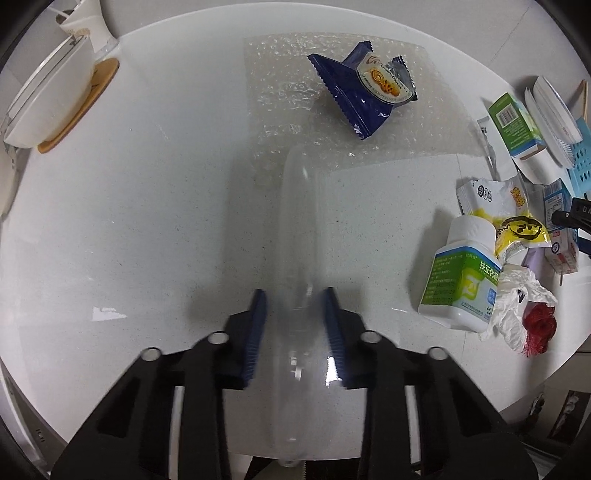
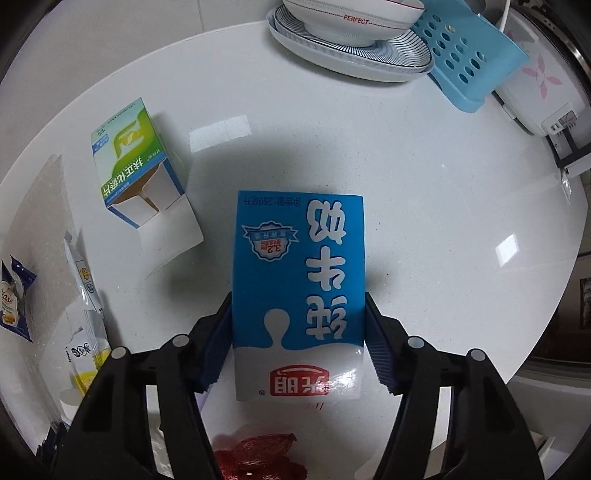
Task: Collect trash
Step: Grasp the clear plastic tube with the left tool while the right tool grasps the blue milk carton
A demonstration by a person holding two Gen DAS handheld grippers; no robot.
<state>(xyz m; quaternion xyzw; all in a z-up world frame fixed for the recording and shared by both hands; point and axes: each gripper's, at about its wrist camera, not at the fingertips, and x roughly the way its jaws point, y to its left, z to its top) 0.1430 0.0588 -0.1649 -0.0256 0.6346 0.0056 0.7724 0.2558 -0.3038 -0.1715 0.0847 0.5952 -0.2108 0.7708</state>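
Only the left wrist view shows the left gripper (image 1: 295, 332) apparently clamping a clear plastic bottle (image 1: 299, 258); the right gripper (image 2: 298, 332) grips a blue milk carton (image 2: 299, 280) near a bowl (image 2: 351, 18) reading "PERFECT".

**Open counter to the left, clutter to the right**

In the left wrist view, the white speckled counter (image 1: 129, 221) lies bare from 7 to 10 o'clock. Passage at 11 o'clock is blocked by a white bowl on a wooden coaster (image 1: 55, 107). From 2 to 4 o'clock the way is crowded by a white pill bottle with green label (image 1: 460, 273), crumpled wrappers and small cartons.

In the right wrist view, bare counter is seen from 2 to 4 o'clock. The 12 to 1 o'clock edge is closed off by stacked striped plates (image 2: 351, 48) and a perforated blue plastic rack (image 2: 469, 59); an open green-and-white carton (image 2: 136, 162) stands at 10 o'clock.
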